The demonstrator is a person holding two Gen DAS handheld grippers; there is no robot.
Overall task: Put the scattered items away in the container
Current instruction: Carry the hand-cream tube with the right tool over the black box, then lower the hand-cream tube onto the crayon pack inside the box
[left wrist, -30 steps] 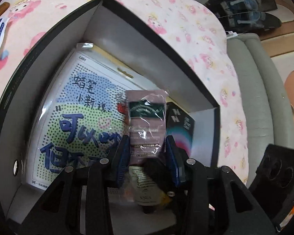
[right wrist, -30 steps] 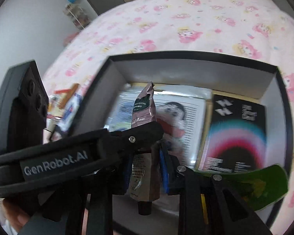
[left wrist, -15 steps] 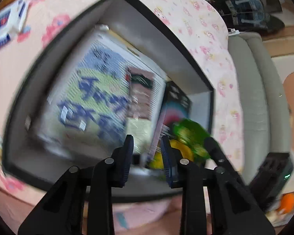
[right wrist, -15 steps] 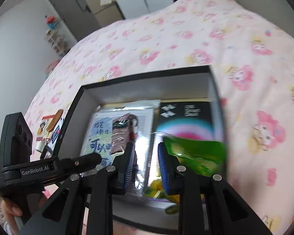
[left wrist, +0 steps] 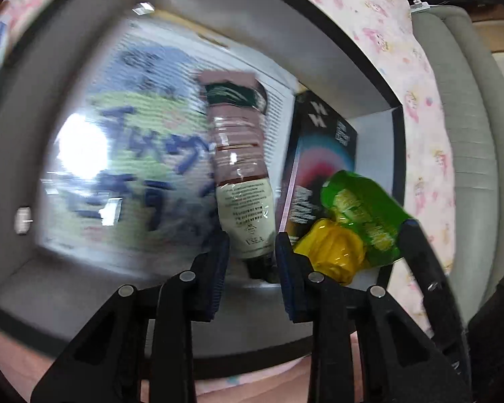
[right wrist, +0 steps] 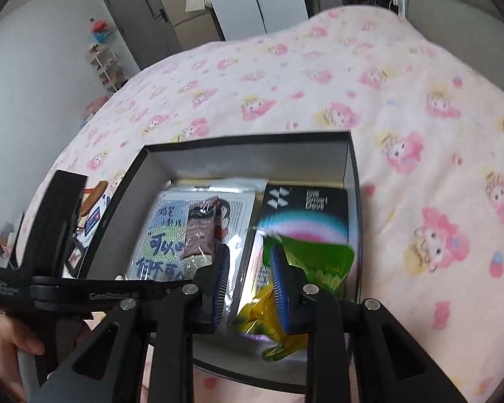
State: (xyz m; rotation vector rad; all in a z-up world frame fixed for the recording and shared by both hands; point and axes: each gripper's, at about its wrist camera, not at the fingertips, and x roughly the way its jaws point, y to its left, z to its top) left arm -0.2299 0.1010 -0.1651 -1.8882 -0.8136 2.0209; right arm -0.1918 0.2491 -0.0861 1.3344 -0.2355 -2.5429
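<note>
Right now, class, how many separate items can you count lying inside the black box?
4, though more may be hidden underneath: the bead-board pack flat at left, the pink tube on top of it, the black carton at right, and the green-yellow packet over its near end.

Pink tube (left wrist: pixel 240 168) and green-yellow packet (left wrist: pixel 356 221) (crinkled) inside black box (right wrist: pixel 351 154)

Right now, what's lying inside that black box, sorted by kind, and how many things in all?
Flat printed pack with blue writing: 1
Pink-brown tube in clear wrap: 1
Black carton with rainbow arc: 1
Green and yellow snack bag: 1
Total in the black box: 4
</note>
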